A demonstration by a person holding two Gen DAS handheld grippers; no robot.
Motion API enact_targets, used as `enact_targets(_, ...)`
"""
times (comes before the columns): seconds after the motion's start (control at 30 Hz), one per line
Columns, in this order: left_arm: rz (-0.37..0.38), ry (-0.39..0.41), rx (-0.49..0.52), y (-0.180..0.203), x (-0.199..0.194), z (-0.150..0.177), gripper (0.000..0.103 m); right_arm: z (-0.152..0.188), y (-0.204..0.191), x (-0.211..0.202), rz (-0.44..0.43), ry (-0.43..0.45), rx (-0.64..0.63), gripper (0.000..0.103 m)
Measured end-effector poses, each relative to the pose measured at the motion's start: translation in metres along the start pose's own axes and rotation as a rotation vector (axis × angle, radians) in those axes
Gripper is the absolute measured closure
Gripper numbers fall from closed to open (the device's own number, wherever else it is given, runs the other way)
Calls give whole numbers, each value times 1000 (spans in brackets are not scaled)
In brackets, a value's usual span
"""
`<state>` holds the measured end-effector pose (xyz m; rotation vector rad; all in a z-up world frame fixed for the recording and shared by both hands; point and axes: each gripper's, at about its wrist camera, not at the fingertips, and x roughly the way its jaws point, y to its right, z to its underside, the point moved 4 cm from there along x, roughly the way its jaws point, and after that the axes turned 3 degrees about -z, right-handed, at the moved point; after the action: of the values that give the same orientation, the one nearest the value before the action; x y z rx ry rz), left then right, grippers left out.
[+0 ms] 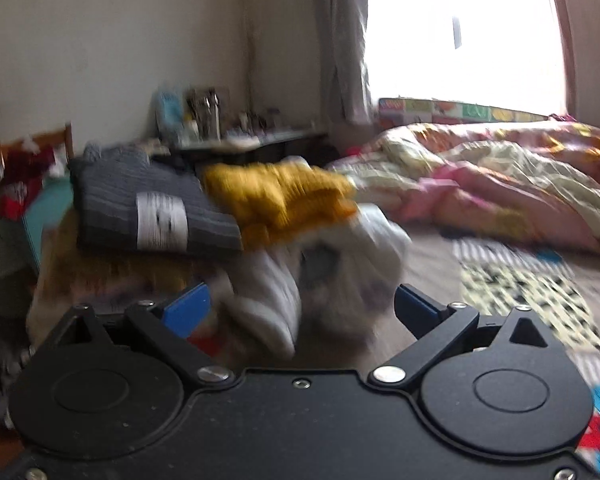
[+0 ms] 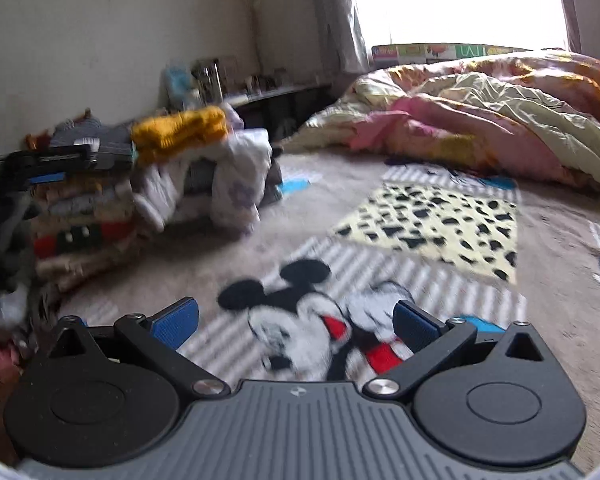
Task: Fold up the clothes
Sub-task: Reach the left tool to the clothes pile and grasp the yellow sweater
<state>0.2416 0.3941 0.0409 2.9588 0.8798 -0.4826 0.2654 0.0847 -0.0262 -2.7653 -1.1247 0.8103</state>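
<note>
Progress well along, by the look of it: tall stack of folded clothes [image 2: 84, 216] standing on the bed, topped by a grey ribbed knit with a white label [image 1: 148, 208] and a mustard-yellow knit [image 1: 280, 196]. Still loose and unfolded: a crumpled white garment [image 1: 320, 272] leaning against the stack, just ahead of the left gripper [image 1: 300, 312]. Left jaws spread wide, holding nothing. Right gripper [image 2: 296, 320] likewise parted and empty, over the cartoon-mouse printed bedsheet [image 2: 308, 320]. Rumpled pink-and-yellow quilt [image 2: 480, 120] heaped behind. Likely next: gathering the white garment.
</note>
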Motion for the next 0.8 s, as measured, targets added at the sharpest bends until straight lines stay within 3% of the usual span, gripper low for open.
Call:
enact_targets(0.07, -15, 43, 22, -1, 24, -14, 6, -4, 1, 11, -18, 11, 21, 12)
enact_targets(0.17, -35, 79, 56, 1, 61, -28, 27, -5, 2, 25, -45, 25, 41, 30)
enact_targets(0.27, -60, 99, 93, 4, 97, -33, 32, -1, 2, 39, -70, 13, 43, 35)
enact_targets(0.33, -86, 105, 142, 8, 119, -34, 42, 4, 4, 46, -70, -5, 43, 34)
enact_targets(0.4, -140, 97, 218, 13, 140, -30, 50, 9, 8, 52, -65, -22, 52, 34)
enact_targets(0.5, -242, 79, 342, 21, 166, -23, 51, 19, 15, 57, -55, -49, 77, 34)
enact_targets(0.53, -270, 84, 385, 23, 169, -23, 53, 23, 17, 57, -50, -56, 85, 34)
enact_targets(0.6, -301, 91, 457, 26, 171, -24, 74, 31, 23, 56, -38, -68, 106, 34)
enact_targets(0.63, -296, 90, 467, 26, 168, -27, 77, 34, 25, 55, -33, -73, 117, 34)
enact_targets(0.7, -268, 101, 462, 25, 157, -42, 85, 39, 31, 50, -25, -82, 142, 34)
enact_targets(0.8, -190, 191, 421, 31, 112, -89, 89, 41, 34, 35, -21, -76, 161, 34)
